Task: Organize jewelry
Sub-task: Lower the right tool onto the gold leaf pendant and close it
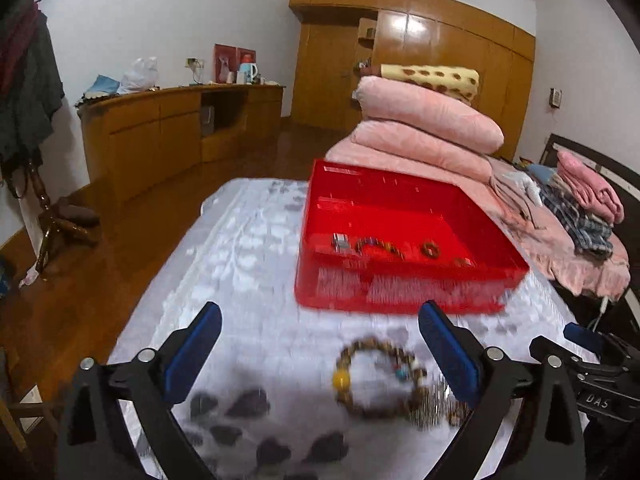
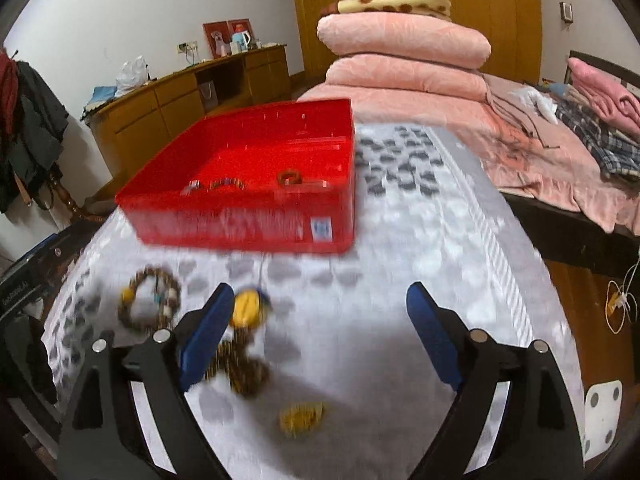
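A red plastic tray (image 1: pixel 404 300) (image 2: pixel 248 224) stands on a table with a white, grey-patterned cloth. Several pieces of jewelry lie in it, among them a beaded bracelet (image 1: pixel 378 247) (image 2: pixel 228 184) and a ring-shaped piece (image 1: pixel 431 249) (image 2: pixel 290 178). On the cloth, nearer me, lies a brown beaded bracelet (image 1: pixel 380 380) (image 2: pixel 150 300) with a yellow bead. My left gripper (image 1: pixel 320 340) hangs open over it, nothing between its blue pads. My right gripper (image 2: pixel 320 320) is open too. A yellow-and-brown bead string (image 2: pixel 244 336) lies by its left finger, and a small yellow piece (image 2: pixel 302 418) lies below its gap.
A bed with stacked pink quilts (image 1: pixel 424 120) (image 2: pixel 404 52) and folded clothes lies behind and right of the table. A wooden sideboard (image 1: pixel 160 136) and wardrobe line the walls. A coat rack (image 1: pixel 24 80) stands at the left. The right gripper's body (image 1: pixel 600 372) shows at the left view's edge.
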The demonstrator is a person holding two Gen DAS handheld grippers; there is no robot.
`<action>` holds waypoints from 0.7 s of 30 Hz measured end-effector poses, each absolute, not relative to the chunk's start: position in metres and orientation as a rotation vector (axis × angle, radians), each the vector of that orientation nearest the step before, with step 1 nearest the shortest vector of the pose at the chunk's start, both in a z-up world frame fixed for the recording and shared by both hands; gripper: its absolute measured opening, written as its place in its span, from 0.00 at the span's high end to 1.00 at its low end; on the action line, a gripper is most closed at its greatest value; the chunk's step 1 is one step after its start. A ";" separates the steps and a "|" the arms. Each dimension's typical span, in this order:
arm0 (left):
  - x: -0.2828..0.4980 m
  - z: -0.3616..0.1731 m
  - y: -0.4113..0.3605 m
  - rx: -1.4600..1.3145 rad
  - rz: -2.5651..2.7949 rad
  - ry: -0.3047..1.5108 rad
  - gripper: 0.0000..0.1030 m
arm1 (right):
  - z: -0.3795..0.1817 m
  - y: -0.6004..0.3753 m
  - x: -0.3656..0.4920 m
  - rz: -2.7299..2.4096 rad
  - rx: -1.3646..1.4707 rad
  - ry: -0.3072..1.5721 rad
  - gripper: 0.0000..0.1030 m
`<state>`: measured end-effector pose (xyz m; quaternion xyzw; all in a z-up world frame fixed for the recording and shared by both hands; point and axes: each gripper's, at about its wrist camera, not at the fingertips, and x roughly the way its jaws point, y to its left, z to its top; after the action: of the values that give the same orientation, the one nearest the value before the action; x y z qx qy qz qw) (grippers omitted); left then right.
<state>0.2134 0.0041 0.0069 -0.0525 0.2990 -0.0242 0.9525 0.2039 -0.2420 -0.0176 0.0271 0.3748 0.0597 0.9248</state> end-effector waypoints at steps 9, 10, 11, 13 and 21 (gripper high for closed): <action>0.178 -0.018 -0.004 -0.094 -0.083 0.688 0.06 | -0.036 -0.235 0.159 0.143 0.028 0.808 0.18; 0.177 -0.020 -0.005 -0.092 -0.085 0.694 0.06 | -0.038 -0.234 0.156 0.144 0.026 0.811 0.20; 0.174 -0.022 -0.006 -0.089 -0.086 0.701 0.06 | -0.038 -0.234 0.155 0.145 0.024 0.813 0.21; 0.171 -0.024 -0.006 -0.087 -0.085 0.708 0.06 | -0.041 -0.233 0.152 0.150 0.024 0.821 0.27; 0.160 -0.030 -0.003 -0.097 -0.074 0.732 0.06 | -0.049 -0.233 0.152 0.148 0.031 0.855 0.43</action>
<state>0.1605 -0.0025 -0.0295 -0.0473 0.3577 -0.0362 0.9319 0.1523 -0.2332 -0.0492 0.0151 0.4143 0.0719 0.9072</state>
